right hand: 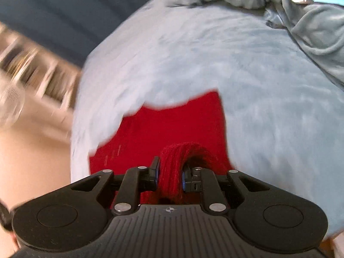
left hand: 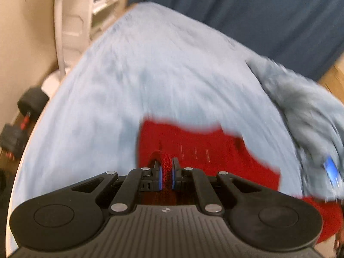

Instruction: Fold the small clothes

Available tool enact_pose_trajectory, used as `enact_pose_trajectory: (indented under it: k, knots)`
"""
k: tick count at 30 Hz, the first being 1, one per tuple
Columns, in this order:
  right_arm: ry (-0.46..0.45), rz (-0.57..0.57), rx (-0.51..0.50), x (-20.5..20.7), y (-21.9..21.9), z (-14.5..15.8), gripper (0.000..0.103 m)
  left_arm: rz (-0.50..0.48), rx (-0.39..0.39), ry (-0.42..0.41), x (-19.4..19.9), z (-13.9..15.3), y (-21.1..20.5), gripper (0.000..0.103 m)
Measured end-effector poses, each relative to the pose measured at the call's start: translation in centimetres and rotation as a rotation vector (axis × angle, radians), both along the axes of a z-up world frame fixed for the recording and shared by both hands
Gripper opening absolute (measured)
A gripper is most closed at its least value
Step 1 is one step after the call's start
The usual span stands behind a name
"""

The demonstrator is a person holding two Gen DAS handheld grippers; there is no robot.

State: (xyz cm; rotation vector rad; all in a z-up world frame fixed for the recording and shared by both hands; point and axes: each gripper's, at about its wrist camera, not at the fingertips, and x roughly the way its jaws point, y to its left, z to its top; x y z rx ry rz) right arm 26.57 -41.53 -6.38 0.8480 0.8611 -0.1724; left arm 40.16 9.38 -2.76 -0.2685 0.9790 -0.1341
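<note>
A red knitted garment (left hand: 206, 148) is seen spread on a pale blue fleece blanket (left hand: 139, 75), with one edge pinched by each claw. The left gripper (left hand: 166, 172) is clamped on a thin fold of the red knit; the right gripper (right hand: 169, 172) is clamped on a thicker, rolled bunch of the same garment (right hand: 167, 124). Both views are smeared, so fast carrying is inferred.

Risks judged: the thin fold at the left could be pulled out of the pads if the hands are drawn apart unevenly; the bulky roll at the right could slip, leaving the fold skewed. The fleece could drag on the knit and bunch it. A crumpled grey-blue cover (right hand: 318, 28) lies near and could be caught.

No brand, label or legible writing is found.
</note>
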Motion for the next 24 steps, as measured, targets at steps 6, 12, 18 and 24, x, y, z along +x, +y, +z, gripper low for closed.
enact_pose_trajectory:
  k: [6, 12, 18, 24]
  knots:
    - [-0.024, -0.29, 0.13, 4.5, -5.1, -5.0, 0.065, 0.251, 0.087, 0.021, 10.2, -3.6, 0.3, 0.086]
    - [-0.041, -0.211, -0.093, 3.2, -3.4, -9.2, 0.066, 0.04, 0.181, 0.02, 8.8, -8.0, -1.6, 0.086]
    - [-0.01, -0.162, -0.254, 5.9, -1.3, -12.1, 0.066, -0.156, 0.402, 0.024, 8.2, -12.6, -7.3, 0.086]
    - [-0.08, -0.066, -0.434, 6.9, 1.4, -9.4, 0.013, -0.16, 0.353, -0.063, 7.7, -11.9, -7.2, 0.006]
